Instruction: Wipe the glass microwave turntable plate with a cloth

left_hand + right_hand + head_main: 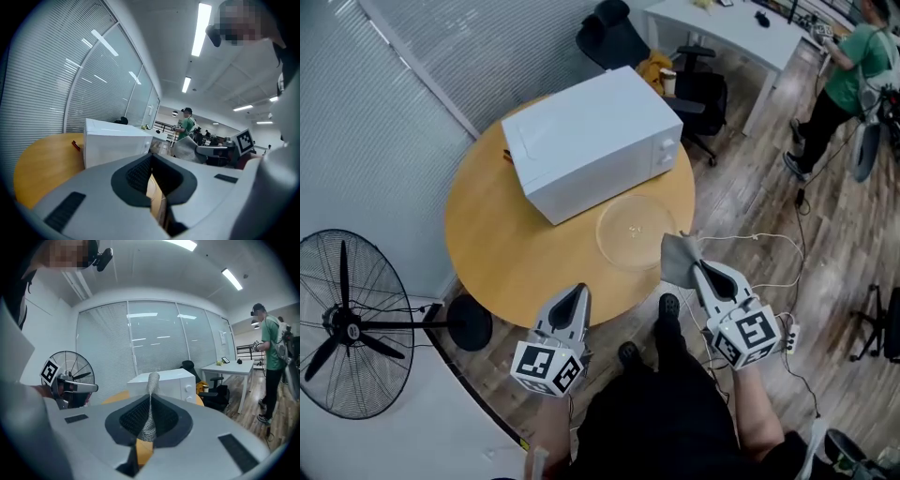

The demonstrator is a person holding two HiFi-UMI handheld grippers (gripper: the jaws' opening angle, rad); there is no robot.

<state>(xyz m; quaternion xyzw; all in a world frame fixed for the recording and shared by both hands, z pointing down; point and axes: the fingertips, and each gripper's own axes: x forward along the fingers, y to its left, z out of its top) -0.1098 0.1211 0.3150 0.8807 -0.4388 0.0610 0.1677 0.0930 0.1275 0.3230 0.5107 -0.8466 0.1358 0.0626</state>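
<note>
Round wooden table (pixel 487 246) in an office with blinds and plank floor. Glass turntable plate (pixel 633 231) flat, face up, just before microwave (pixel 591 141). Right gripper (pixel 699 269) clamping grey cloth (pixel 677 259), lengthwise toward microwave; left gripper (pixel 578 293) closed, empty.

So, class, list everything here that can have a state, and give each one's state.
microwave: door shut.
glass turntable plate: out of the microwave, flat on the table.
left gripper: shut, empty.
right gripper: shut on the cloth.
cloth: pinched, sticking up from the jaws.
</note>
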